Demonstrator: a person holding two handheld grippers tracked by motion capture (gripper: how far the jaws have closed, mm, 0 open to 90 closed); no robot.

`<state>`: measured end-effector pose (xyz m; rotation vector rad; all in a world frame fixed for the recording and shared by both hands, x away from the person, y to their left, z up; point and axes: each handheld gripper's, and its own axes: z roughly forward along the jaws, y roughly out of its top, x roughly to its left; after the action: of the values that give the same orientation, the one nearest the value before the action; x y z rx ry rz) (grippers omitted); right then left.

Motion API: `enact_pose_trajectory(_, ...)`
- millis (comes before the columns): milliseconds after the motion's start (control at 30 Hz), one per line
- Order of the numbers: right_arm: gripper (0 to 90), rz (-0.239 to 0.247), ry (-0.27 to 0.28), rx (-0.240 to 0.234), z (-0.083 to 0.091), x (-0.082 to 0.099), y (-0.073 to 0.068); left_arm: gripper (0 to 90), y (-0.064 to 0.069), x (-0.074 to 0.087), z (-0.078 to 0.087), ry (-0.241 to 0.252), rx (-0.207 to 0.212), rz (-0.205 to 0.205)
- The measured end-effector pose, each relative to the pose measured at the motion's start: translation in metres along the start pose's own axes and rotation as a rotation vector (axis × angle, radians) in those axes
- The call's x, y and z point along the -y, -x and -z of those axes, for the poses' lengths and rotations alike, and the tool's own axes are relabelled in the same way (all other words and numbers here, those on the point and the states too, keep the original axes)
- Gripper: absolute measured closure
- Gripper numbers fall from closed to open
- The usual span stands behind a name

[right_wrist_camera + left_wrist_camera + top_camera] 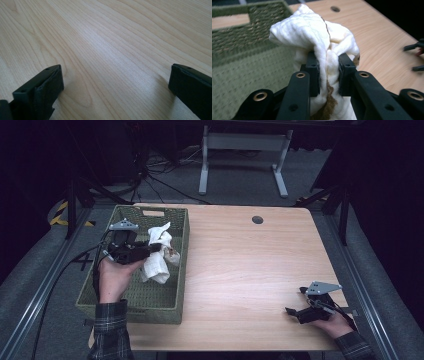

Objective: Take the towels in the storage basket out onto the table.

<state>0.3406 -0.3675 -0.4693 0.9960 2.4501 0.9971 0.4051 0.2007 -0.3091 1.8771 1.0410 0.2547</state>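
Note:
A crumpled white cloth [159, 252] with brown stains hangs above the green woven basket [172, 307] at the table's left. My left gripper [155, 247] is shut on the cloth [312, 32], its two black pads [314, 72] pinching a fold, and the rest bunches above and below the jaws. Over by the table's front right edge, my right gripper [292, 312] rests low over the wood with its jaws wide open. In the right gripper view its fingertips [45, 85] stand far apart with bare wood [112, 50] between them.
The basket [242, 37] has a cut-out handle in its far wall. The wooden table [250, 270] has a round cable hole [257, 219] near its far edge. A white frame [245, 150] and cables lie on the floor behind.

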Motion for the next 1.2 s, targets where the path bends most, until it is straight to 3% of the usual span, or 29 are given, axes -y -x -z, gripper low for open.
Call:
enact_pose_trajectory(167, 0.1, 0.0, 0.0, 0.0, 0.0, 0.0, 0.0, 75.6, 0.007, -0.011, 0.004, 0.028, 0.034, -0.014)
enact_pose_trajectory(333, 0.1, 0.0, 0.0, 0.0, 0.0, 0.0, 0.0, 75.6, 0.017, -0.024, 0.006, 0.075, 0.097, -0.03)
enact_pose_trajectory(467, 0.1, 0.0, 0.0, 0.0, 0.0, 0.0, 0.0, 75.6, 0.026, -0.03, 0.002, 0.096, 0.148, -0.04)
enact_pose_trajectory(600, 0.1, 0.0, 0.0, 0.0, 0.0, 0.0, 0.0, 75.6, 0.037, -0.036, -0.005, 0.108, 0.173, -0.059)
enact_pose_trajectory(800, 0.1, 0.0, 0.0, 0.001, 0.0, 0.0, 0.0, 75.6, 0.058, -0.044, -0.016, 0.118, 0.224, -0.093)
enact_pose_trajectory(967, 0.1, 0.001, 0.001, 0.001, 0.0, 0.0, 0.0, 75.8, 0.071, -0.047, -0.025, 0.11, 0.229, -0.119)
enact_pose_trajectory(1200, 0.1, 0.0, 0.001, 0.002, 0.0, 0.0, 0.0, 75.8, 0.095, -0.048, -0.046, 0.092, 0.267, -0.161)
